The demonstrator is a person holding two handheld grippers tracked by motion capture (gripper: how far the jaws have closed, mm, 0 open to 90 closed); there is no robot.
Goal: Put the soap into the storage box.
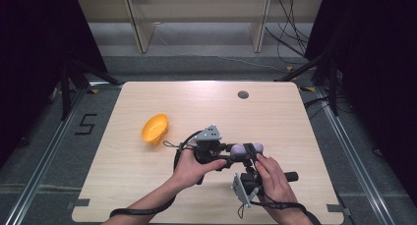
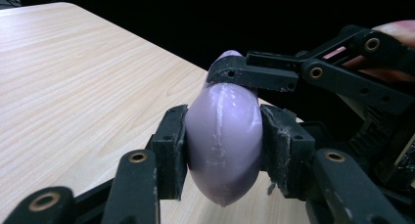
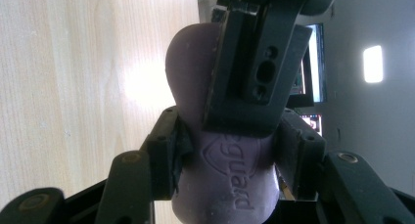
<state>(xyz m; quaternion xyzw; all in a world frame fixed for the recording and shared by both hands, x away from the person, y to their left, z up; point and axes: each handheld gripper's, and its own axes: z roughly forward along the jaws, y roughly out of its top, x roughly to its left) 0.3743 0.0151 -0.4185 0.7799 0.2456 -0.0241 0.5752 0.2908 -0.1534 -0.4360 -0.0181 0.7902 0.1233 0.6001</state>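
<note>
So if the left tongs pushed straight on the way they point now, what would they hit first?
Probably the right tongs, already clamped on the far part of the purple soap bar that the left tongs hold; depth is hard to judge.

Table (image 1: 147, 185): bowl (image 1: 155, 128) on its left-centre, tipped on its side. Soap bar (image 1: 240, 149) right of the bowl, well apart, between left gripper (image 1: 235, 155) and right gripper (image 1: 251, 154); left hand (image 1: 189, 167) and right hand (image 1: 273, 178) nearer the front edge.

Soap bar (image 3: 215, 150) embossed lettering partly hidden behind other tongs (image 3: 254, 62).
</note>
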